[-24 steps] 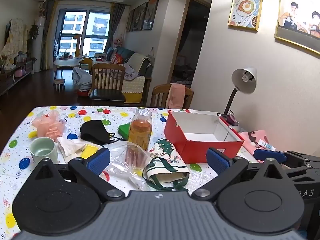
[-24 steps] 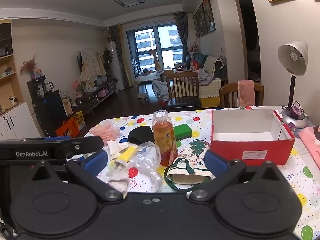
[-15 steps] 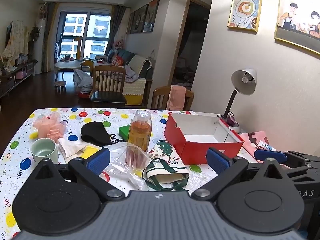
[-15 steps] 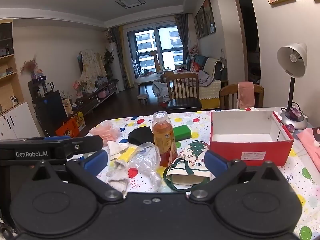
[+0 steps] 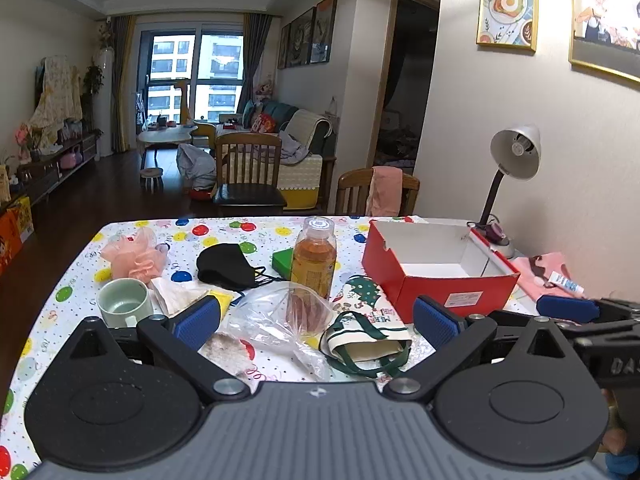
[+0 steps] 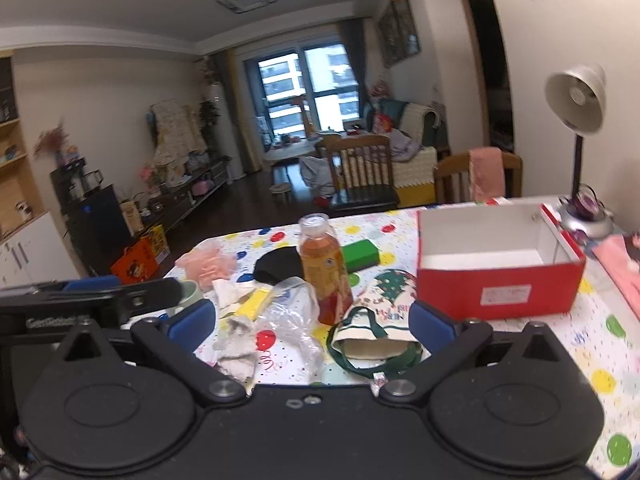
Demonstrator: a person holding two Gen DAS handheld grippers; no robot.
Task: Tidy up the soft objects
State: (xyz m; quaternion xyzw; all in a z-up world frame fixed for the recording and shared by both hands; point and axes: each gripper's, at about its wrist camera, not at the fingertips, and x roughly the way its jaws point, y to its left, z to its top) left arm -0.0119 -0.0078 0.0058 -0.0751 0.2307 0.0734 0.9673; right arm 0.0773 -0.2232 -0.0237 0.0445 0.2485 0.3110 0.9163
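No shift among the things on the desk with balloon-print cloth [image 5: 68, 292] since a moment ago; only both views brought a little nearer, the right one slightly tipped. So, by the look, no sorting begun yet. Far right: open red cardboard box [image 5: 384, 268], empty. Near centre: cream cloth tote bag with green handles [image 5: 362, 332], touching a crumpled clear plastic bag [image 5: 276, 316]. Just behind, upright orange-drink bottle [image 5: 314, 256], probably in the way. Farther left: black fabric mask [image 5: 222, 264], pink mesh puff [image 5: 134, 256]. Left gripper [image 5: 316, 320] and right gripper [image 6: 312, 319] spread fully wide, holding nothing.
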